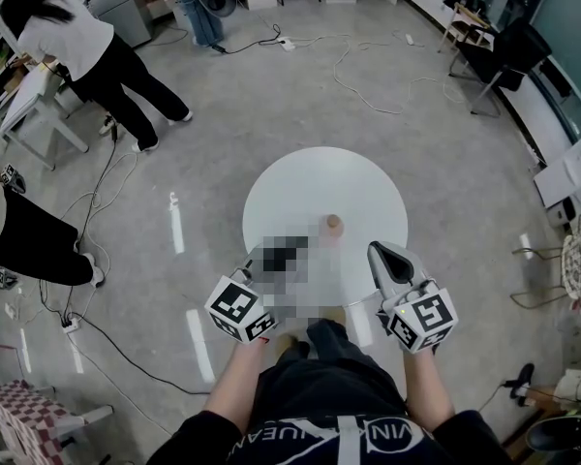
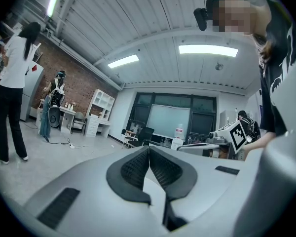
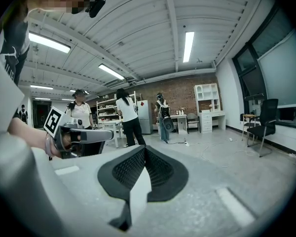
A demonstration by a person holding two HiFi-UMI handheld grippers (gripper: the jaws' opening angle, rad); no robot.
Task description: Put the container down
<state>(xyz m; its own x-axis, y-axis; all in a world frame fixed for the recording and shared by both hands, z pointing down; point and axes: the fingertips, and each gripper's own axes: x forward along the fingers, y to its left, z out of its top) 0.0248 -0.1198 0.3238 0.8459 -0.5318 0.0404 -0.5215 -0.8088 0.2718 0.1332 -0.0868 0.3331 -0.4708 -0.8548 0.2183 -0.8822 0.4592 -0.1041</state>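
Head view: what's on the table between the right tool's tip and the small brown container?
Nothing. In the head view, only bare white tabletop separates the right tool from the container; the two are apart.

Small tan container (image 1: 334, 225), squat, rounded on top (finer detail too small to tell). Stands upright at about the middle of the round white table (image 1: 271, 197). Rests on the bare tabletop, alone, nothing touching it.

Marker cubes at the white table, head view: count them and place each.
2. One marker cube on the left claw, the other cube on the right claw, both at the table's near edge.
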